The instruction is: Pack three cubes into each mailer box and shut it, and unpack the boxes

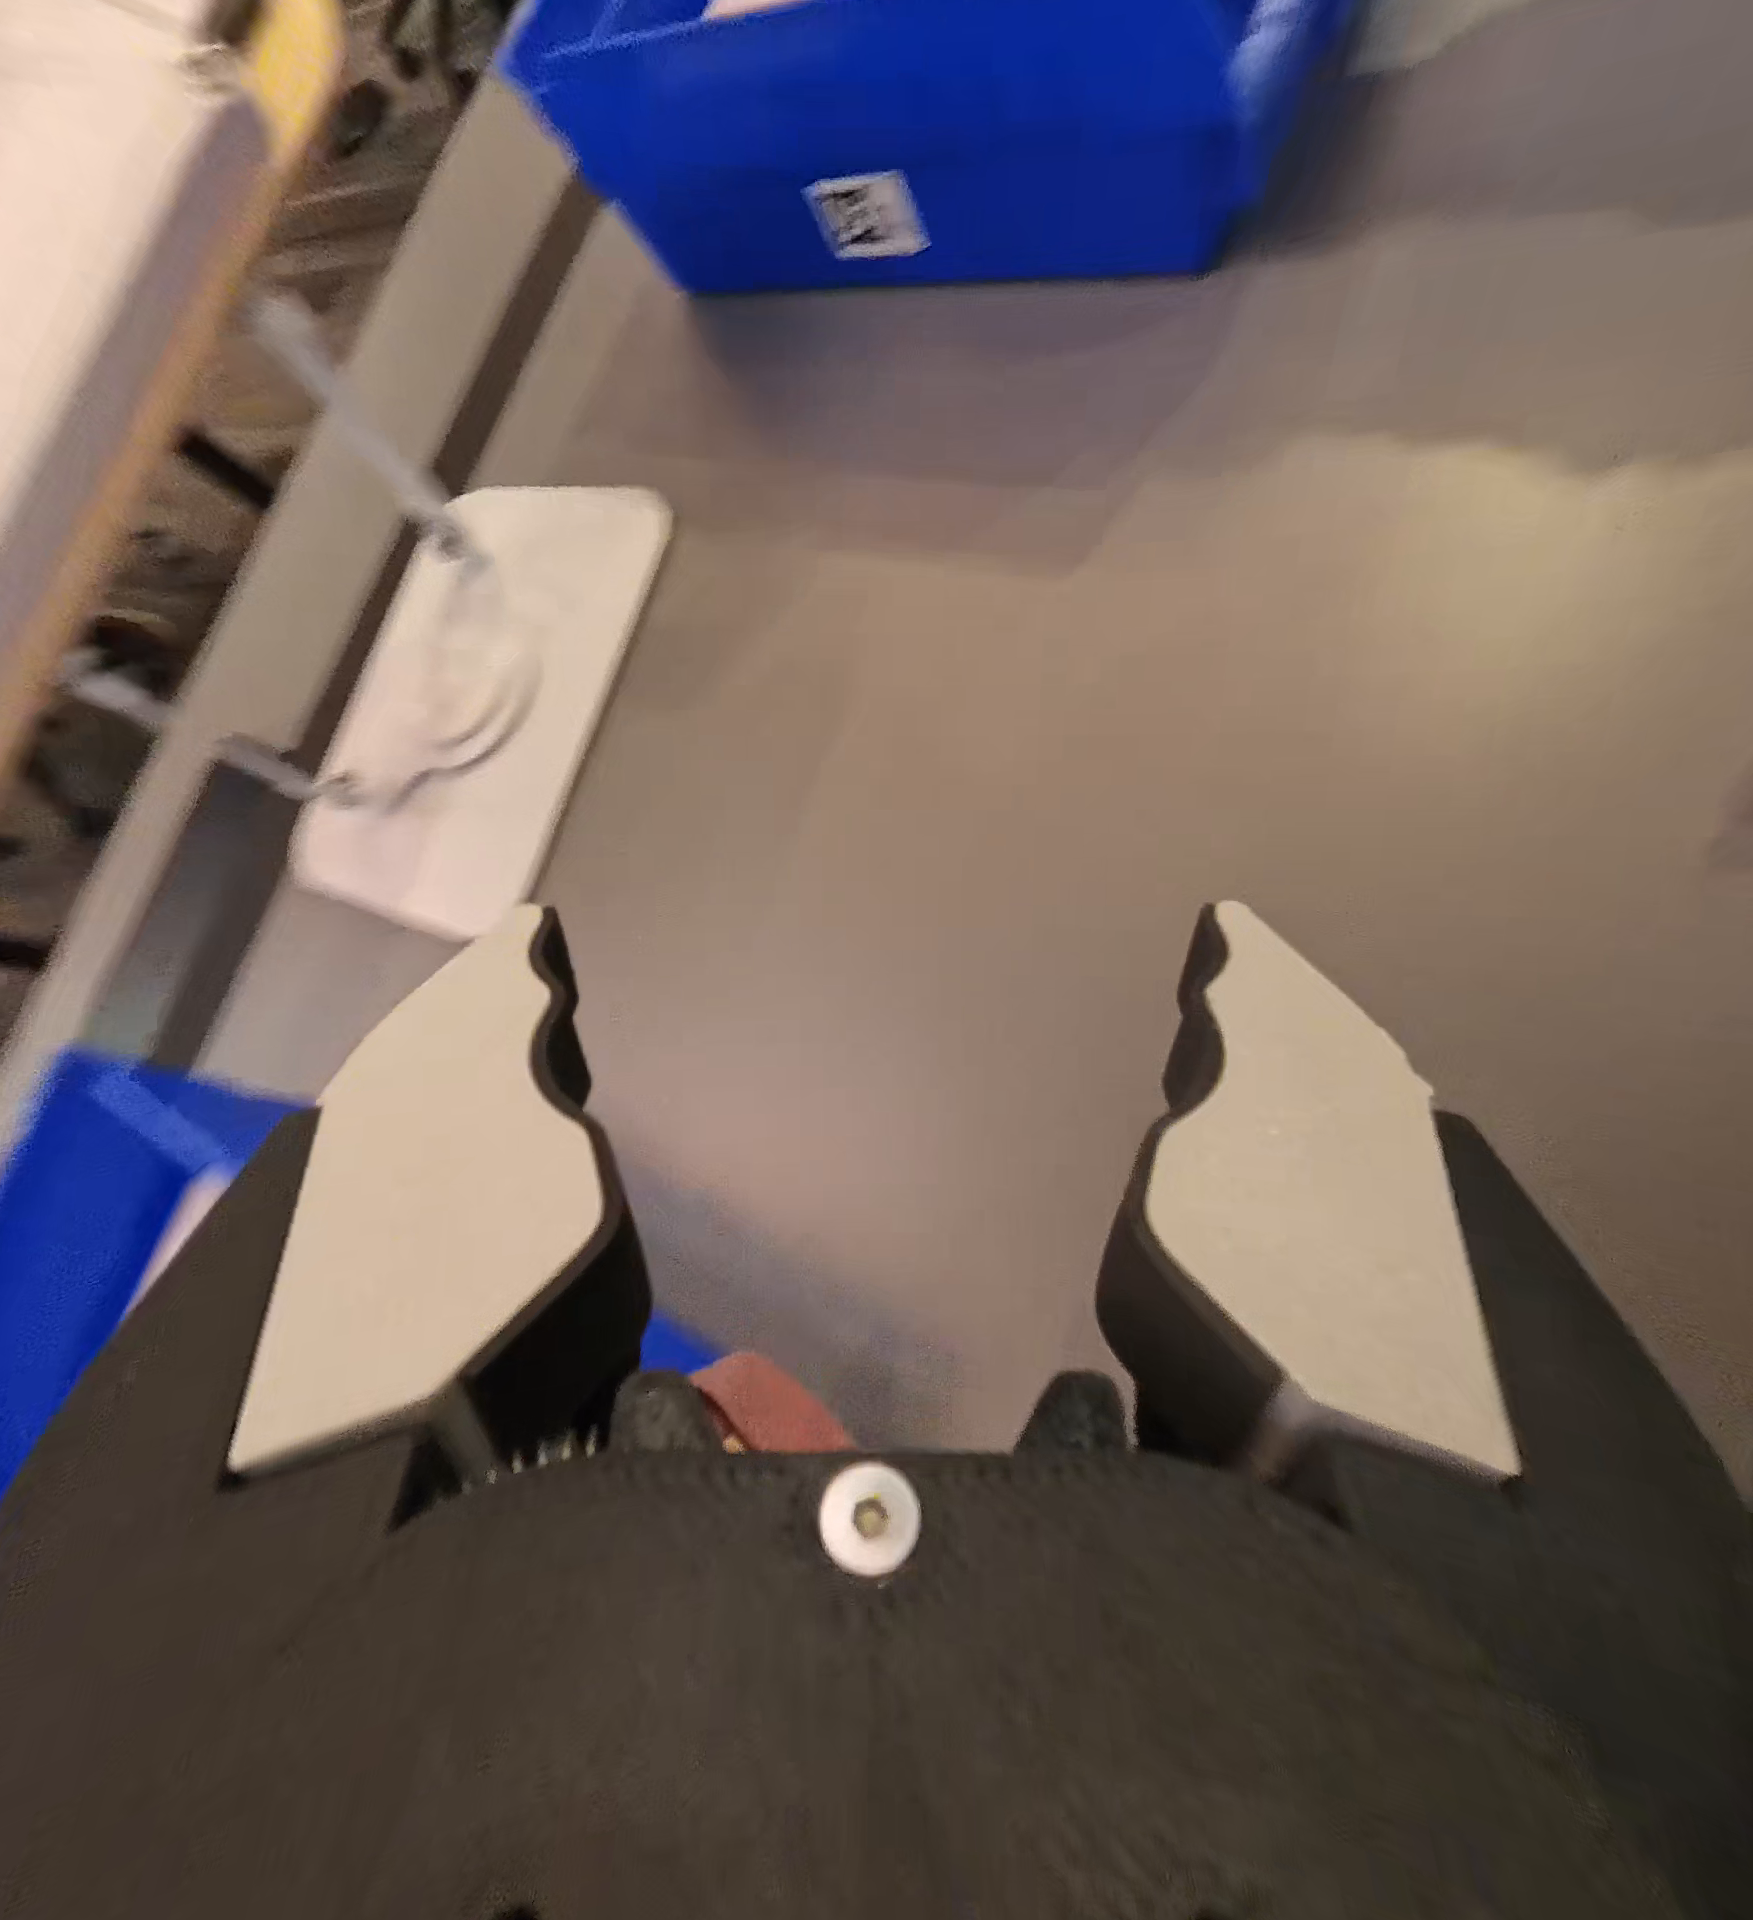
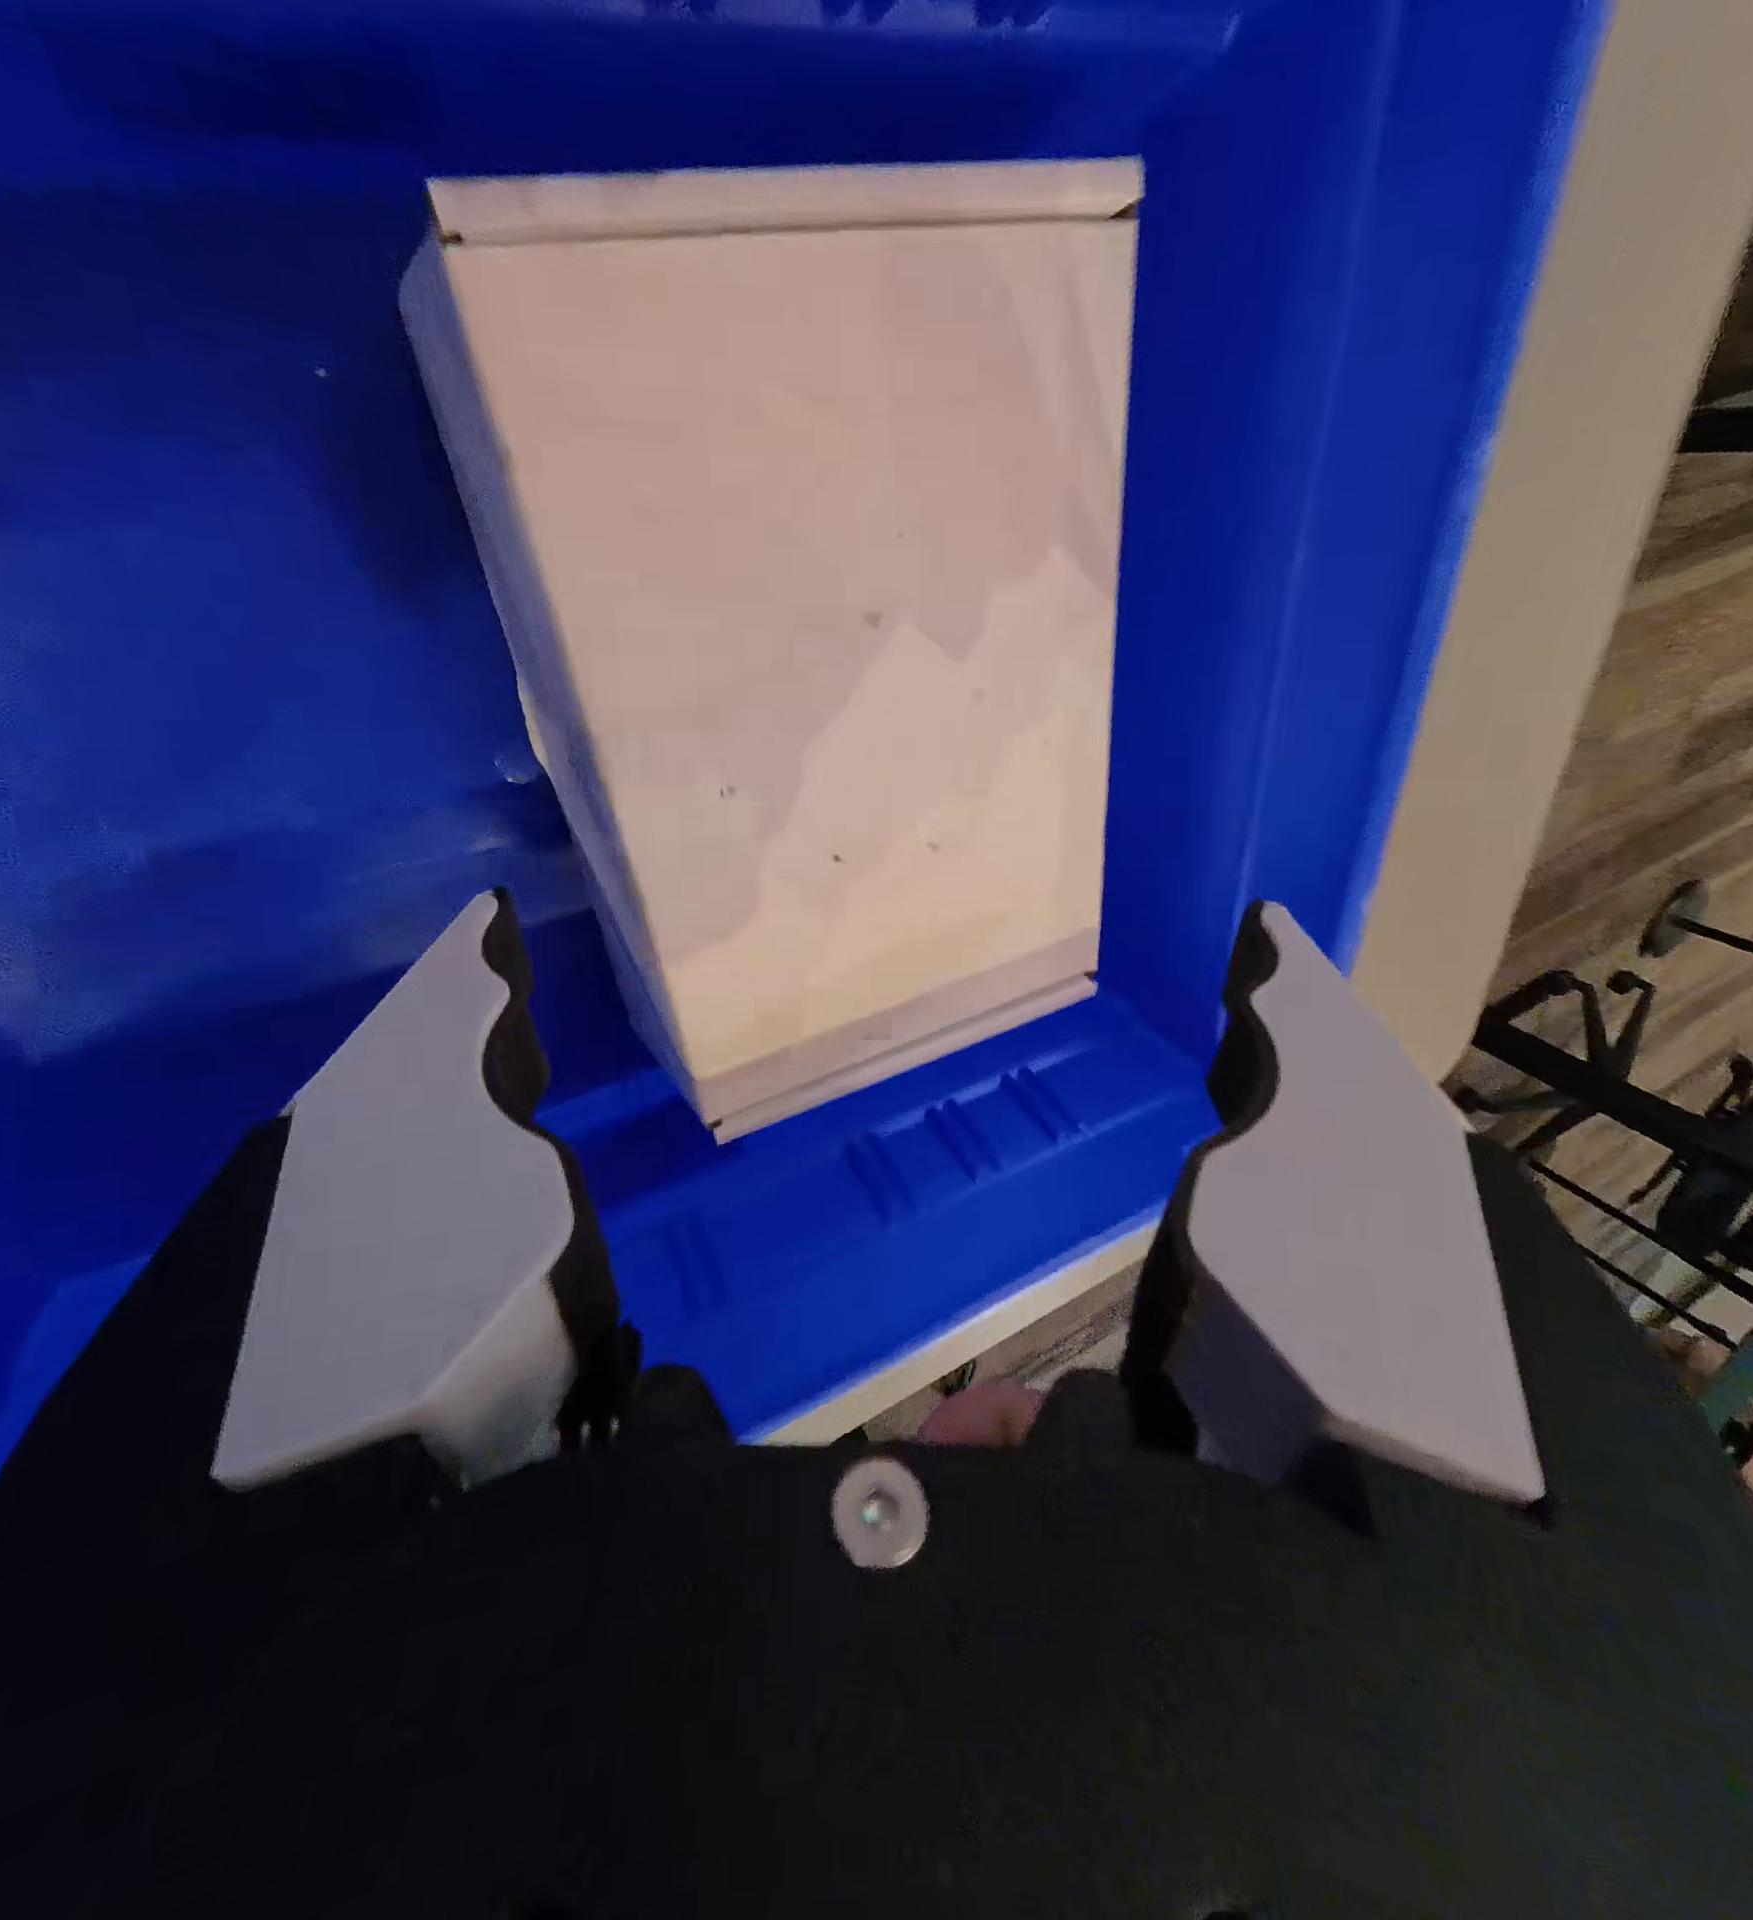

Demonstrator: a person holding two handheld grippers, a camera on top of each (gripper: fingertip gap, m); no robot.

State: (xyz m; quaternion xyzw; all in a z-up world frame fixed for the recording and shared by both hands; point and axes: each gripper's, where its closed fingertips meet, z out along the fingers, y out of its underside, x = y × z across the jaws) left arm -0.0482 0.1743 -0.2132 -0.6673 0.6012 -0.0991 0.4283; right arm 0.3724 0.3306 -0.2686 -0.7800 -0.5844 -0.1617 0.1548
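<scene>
Closed white cardboard mailer box (image 2: 778, 623) in blue plastic bin (image 2: 176, 571): likely light, stiff, crushable; pinch long edges; right gripper (image 2: 877, 935) and left gripper (image 1: 877, 940) both spread, empty.

Plain white rectangular cardboard mailer box (image 2: 789, 623) inside a deep-blue plastic bin (image 2: 176, 623). Beside that bin, wood-grain brown-grey floor (image 2: 1703, 665). Elsewhere, matte grey tabletop (image 1: 1059, 779); black-bodied grippers, pale grey finger plates (image 1: 436, 1195).

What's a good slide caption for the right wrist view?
Open right gripper poised above a closed white cardboard mailer box lying inside a blue plastic bin.
</scene>
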